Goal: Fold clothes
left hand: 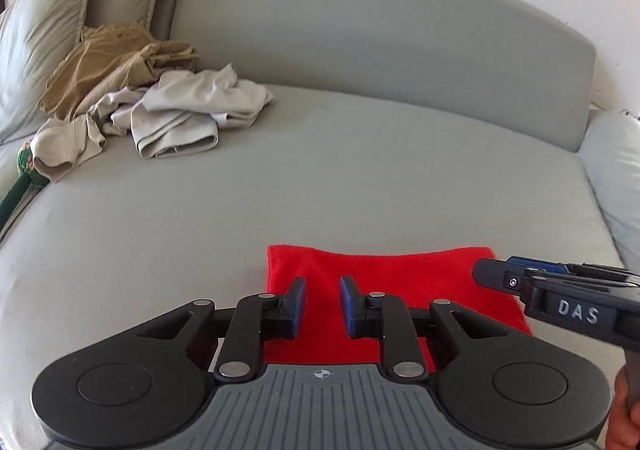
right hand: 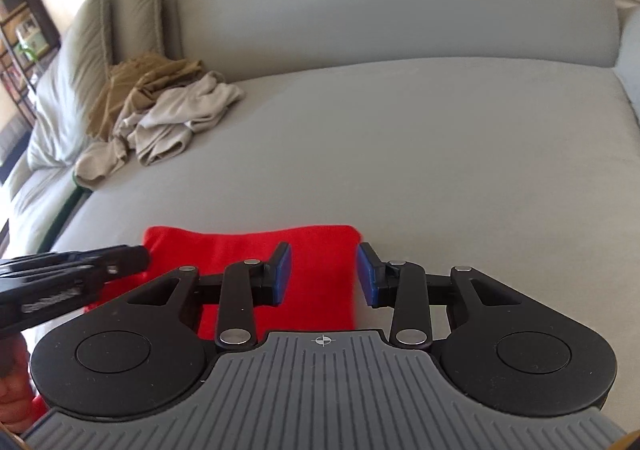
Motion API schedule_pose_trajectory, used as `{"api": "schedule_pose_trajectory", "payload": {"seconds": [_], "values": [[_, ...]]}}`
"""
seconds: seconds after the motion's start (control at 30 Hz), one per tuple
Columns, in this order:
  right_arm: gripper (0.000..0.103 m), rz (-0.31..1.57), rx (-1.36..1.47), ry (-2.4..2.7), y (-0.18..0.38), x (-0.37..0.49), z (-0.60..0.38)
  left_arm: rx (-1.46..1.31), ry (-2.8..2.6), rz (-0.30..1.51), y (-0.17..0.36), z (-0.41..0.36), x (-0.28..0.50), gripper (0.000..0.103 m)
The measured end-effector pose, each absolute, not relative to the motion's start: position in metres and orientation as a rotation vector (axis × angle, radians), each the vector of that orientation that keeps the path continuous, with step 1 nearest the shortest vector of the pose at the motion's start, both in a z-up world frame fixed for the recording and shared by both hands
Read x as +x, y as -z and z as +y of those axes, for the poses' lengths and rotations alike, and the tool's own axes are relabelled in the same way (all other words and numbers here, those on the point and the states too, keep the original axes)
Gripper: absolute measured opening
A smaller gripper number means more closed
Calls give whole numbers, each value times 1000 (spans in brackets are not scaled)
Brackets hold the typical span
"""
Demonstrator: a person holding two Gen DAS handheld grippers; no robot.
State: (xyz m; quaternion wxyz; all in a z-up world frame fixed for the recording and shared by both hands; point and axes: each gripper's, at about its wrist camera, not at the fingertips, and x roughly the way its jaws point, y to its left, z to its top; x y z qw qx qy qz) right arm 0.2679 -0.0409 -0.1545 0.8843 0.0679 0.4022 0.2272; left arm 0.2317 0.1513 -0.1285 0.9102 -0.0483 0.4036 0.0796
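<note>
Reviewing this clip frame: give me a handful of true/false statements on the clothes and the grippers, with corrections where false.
1. The red cloth lies flat on the sofa seat. True.
2. The pile of unfolded clothes sits at the right end of the sofa. False: it is at the left end, by the cushions.
3. The left gripper is clamped on the red cloth. False: its pads stand apart over the cloth, with nothing pinched.
4. The right gripper is over the cloth's right edge. True.
5. The pile holds tan and pale beige garments. True.
</note>
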Motion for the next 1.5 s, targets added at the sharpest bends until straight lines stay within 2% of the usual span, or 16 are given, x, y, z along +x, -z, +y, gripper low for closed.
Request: {"api": "schedule_pose_trajectory", "payload": {"seconds": [0.27,0.3,0.43,0.5,0.63,0.73,0.83,0.93,0.97,1.07,1.17,1.23,1.37,1.43,1.47,1.5], "values": [[28,884,39,-406,173,291,-14,-71,-238,866,149,155,245,22],[34,877,51,-372,170,294,-18,-74,-237,867,149,156,245,23],[43,889,161,-350,153,284,-46,-101,-223,872,146,159,241,23],[58,906,173,-356,144,267,-59,-107,-222,876,141,157,235,25],[64,959,199,-370,129,228,-83,-119,-184,841,117,150,203,41],[70,992,209,-390,117,197,-97,-174,-150,821,95,154,164,41],[70,993,204,-431,109,164,-106,-187,-124,811,82,155,122,40],[70,1010,211,-494,109,135,-108,-155,-113,826,84,140,90,26],[67,1017,229,-514,112,128,-105,-140,-113,835,88,135,84,24],[41,1002,229,-582,116,111,-88,-141,-122,852,105,124,73,22],[39,981,120,-633,123,97,-63,-156,-128,891,123,121,70,22],[47,1037,35,-618,134,92,-52,-206,-157,931,133,124,63,27],[51,1034,-44,-635,132,70,-58,-256,-226,984,131,134,41,34],[63,1085,-29,-635,129,64,-68,-267,-249,985,127,139,26,24],[69,1117,-5,-625,129,61,-75,-294,-252,971,123,143,20,25],[69,1121,34,-626,129,59,-83,-349,-248,947,118,149,15,26]]}}
